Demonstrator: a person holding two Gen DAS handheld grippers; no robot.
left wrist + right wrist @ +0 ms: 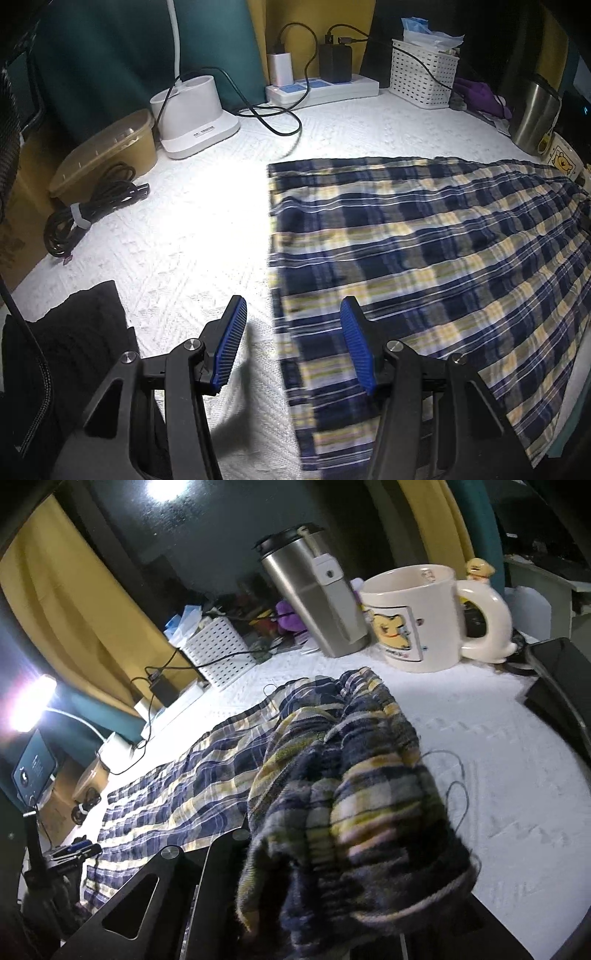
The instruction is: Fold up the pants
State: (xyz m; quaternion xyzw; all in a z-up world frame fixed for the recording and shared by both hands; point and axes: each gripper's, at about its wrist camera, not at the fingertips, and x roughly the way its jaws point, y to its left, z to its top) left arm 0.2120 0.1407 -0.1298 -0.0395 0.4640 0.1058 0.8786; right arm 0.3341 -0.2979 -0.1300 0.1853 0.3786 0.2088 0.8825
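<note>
The plaid pants [424, 251], navy, yellow and white, lie flat on the white textured tabletop [192, 229]. My left gripper [293, 314] is open and empty, hovering over the pants' left edge; its right blue finger [354, 347] is above the cloth, its left finger [231, 343] above the bare table. In the right wrist view the pants [177, 786] stretch away to the left, and a bunched end of the pants [354, 812] is lifted and draped over my right gripper [332, 878], hiding its fingertips. The right gripper appears shut on this bunched cloth.
A white lamp base [195, 114], a tan lidded box [107, 147], a coiled black cable [88, 214] and a power strip [321, 88] line the back. A white basket [424, 74], steel tumbler [314, 602] and cartoon mug [417, 616] stand near the pants. Black cloth [85, 332] lies front left.
</note>
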